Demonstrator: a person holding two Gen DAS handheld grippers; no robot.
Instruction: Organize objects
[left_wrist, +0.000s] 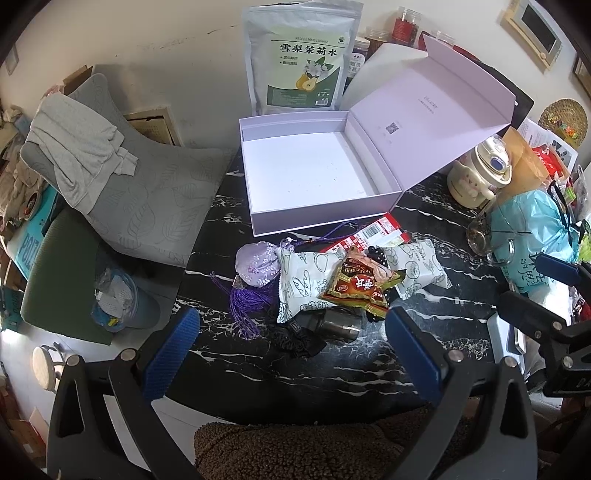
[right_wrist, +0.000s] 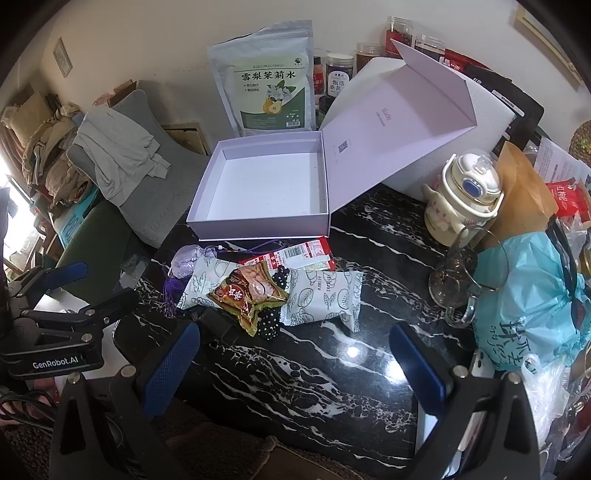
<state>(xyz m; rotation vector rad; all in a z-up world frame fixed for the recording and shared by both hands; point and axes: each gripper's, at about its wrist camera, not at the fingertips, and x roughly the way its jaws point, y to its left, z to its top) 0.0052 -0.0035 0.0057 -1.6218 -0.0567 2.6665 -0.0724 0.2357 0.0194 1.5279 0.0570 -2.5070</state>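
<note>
A white box stands open on the black marble table, its lid leaning back to the right and its inside bare. In front of it lies a pile: a lilac sachet, two white printed packets, a red-gold snack packet, a red barcode packet, a metal cylinder and a black dotted item. My left gripper hovers open just before the pile. My right gripper is open over bare table, right of the pile.
A green-white pouch stands behind the box, with jars beside it. A cream bottle, a glass cup and a blue bag crowd the right side. A grey cushion lies off the table's left edge.
</note>
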